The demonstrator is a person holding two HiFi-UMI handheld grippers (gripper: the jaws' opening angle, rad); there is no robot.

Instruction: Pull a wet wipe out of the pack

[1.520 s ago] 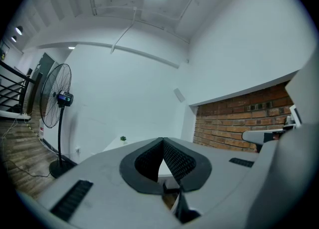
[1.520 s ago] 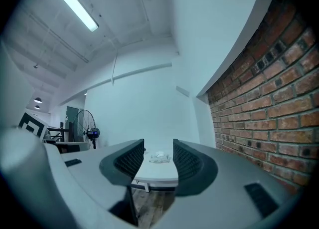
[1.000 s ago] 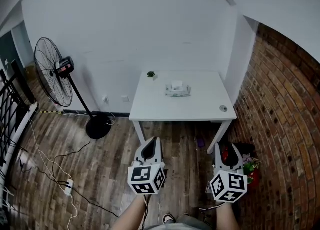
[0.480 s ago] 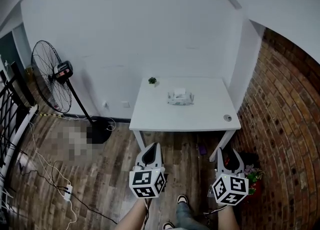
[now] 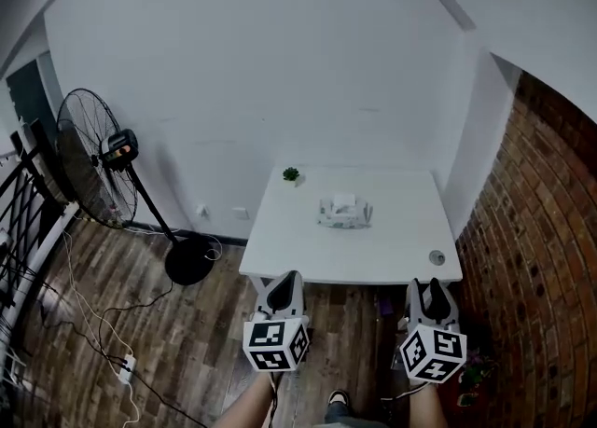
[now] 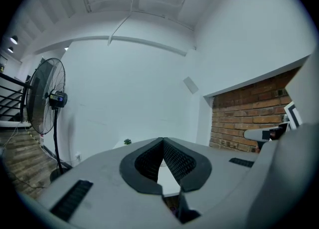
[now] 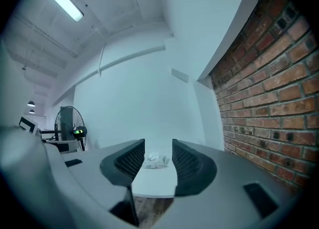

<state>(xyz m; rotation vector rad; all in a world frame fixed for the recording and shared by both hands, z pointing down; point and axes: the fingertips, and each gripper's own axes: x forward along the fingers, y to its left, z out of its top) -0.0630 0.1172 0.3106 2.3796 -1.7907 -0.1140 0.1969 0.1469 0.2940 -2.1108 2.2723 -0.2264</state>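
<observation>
The wet wipe pack (image 5: 343,213) lies near the middle of the white table (image 5: 308,258), with a white wipe sticking up from its top. In the right gripper view the pack (image 7: 157,160) shows small and far between the jaws. My left gripper (image 5: 283,282) hovers just short of the table's near edge, its jaw tips together and nothing held; its tips (image 6: 162,140) meet in the left gripper view. My right gripper (image 5: 432,286) hangs by the table's near right corner, jaws apart and empty (image 7: 158,144).
A small green plant (image 5: 291,174) stands at the table's far left corner and a small round object (image 5: 437,257) at its near right. A pedestal fan (image 5: 103,160) stands left on the wood floor with cables (image 5: 98,324). A brick wall (image 5: 546,258) runs along the right.
The view has moved closer to the table and tilted up; the table now reaches down to both grippers. Both grippers keep their places in the view and their jaw states.
</observation>
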